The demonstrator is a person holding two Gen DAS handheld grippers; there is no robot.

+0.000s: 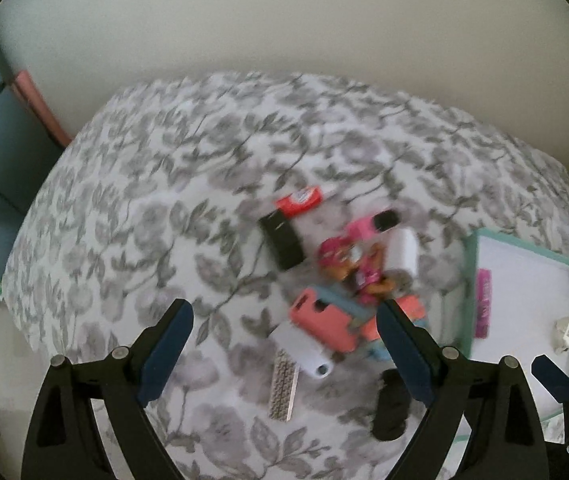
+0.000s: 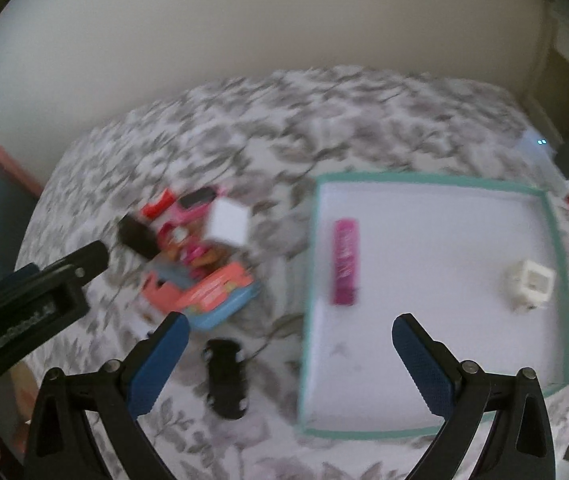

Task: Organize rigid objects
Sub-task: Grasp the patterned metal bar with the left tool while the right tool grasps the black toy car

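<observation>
Both tongs stand spread wide with nothing between the blue ribbed pads: my left gripper (image 1: pixel 284 328) hangs over the toy pile, my right gripper (image 2: pixel 290 334) over the tray's near edge. Motion blur smears everything. At ten o'clock of the right view lies the heap: a coral phone case (image 2: pixel 164 294), a white cube (image 2: pixel 229 222) and a doll figure (image 1: pixel 354 268), hard to read. The teal-rimmed tray (image 2: pixel 560 240), white inside, holds a magenta tube (image 2: pixel 346 262) and a cream square block (image 2: pixel 532 284).

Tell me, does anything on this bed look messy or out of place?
Yes. The toys and cases are heaped crookedly beside the teal-rimmed tray: a coral phone case overlaps a doll, and a black toy car lies apart. The tray holds only a magenta bar and a white cube.
</observation>
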